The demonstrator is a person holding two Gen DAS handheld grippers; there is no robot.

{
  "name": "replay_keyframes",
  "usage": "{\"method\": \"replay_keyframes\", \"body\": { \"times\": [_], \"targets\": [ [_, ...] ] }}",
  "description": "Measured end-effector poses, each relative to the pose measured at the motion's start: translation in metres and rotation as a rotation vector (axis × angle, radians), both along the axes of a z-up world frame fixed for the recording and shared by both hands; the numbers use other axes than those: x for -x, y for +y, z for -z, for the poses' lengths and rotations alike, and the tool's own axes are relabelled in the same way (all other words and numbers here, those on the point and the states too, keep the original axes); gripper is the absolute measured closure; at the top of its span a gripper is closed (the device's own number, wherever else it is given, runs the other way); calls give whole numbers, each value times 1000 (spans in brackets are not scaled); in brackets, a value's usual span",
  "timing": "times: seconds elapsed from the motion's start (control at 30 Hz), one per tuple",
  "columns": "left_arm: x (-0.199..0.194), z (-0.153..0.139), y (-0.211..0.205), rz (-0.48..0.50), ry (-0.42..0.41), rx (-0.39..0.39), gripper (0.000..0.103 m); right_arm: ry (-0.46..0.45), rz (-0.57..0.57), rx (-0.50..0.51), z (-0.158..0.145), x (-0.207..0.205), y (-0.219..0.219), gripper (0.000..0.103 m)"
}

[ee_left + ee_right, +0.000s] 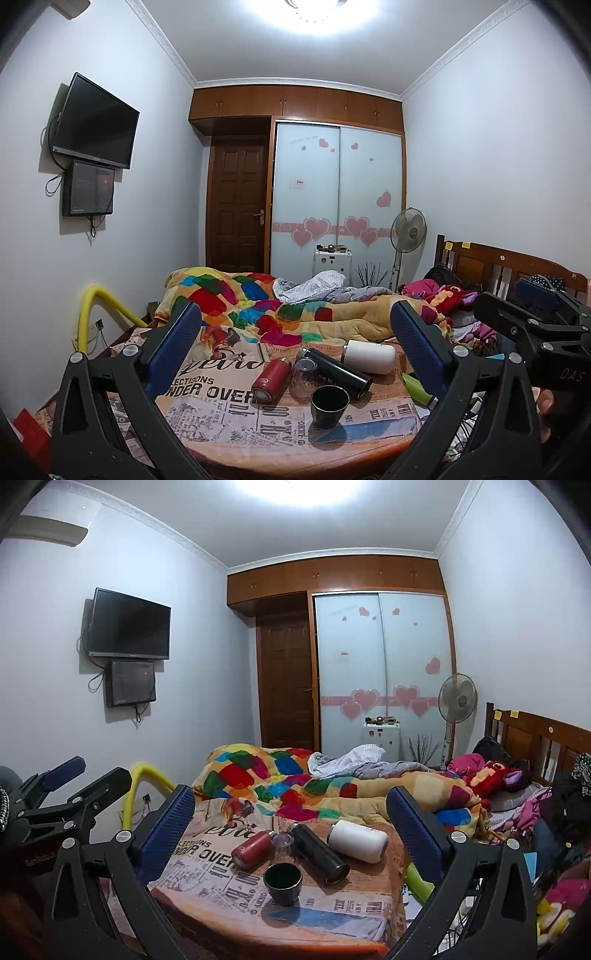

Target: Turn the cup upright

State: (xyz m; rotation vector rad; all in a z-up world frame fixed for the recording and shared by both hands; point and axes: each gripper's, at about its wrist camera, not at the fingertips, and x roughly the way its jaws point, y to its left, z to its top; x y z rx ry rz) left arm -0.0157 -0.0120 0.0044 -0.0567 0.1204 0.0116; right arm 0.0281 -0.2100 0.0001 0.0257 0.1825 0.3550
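A small black cup [329,405] stands upright, mouth up, near the front of a newspaper-print cloth on the bed; it also shows in the right wrist view [282,882]. Behind it lie a red bottle [268,379], a clear glass [304,376], a black flask [338,370] and a white bottle [368,356]. My left gripper [295,350] is open and empty, held back from the cup. My right gripper [291,830] is open and empty too, also back from it. Each gripper shows at the edge of the other's view.
A colourful quilt [258,302] and heaped clothes cover the bed behind the bottles. A wooden headboard [498,266] is at the right, a yellow tube [99,310] at the left. A fan [408,230] and wardrobe [336,192] stand at the far wall.
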Motion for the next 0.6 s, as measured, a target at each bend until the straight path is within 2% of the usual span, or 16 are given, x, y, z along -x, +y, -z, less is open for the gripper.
{"method": "replay_keyframes", "body": {
  "times": [0.6],
  "targets": [
    [-5, 2, 1, 4, 9, 2, 0, 10, -4, 7, 0, 1, 2, 0]
  ]
}}
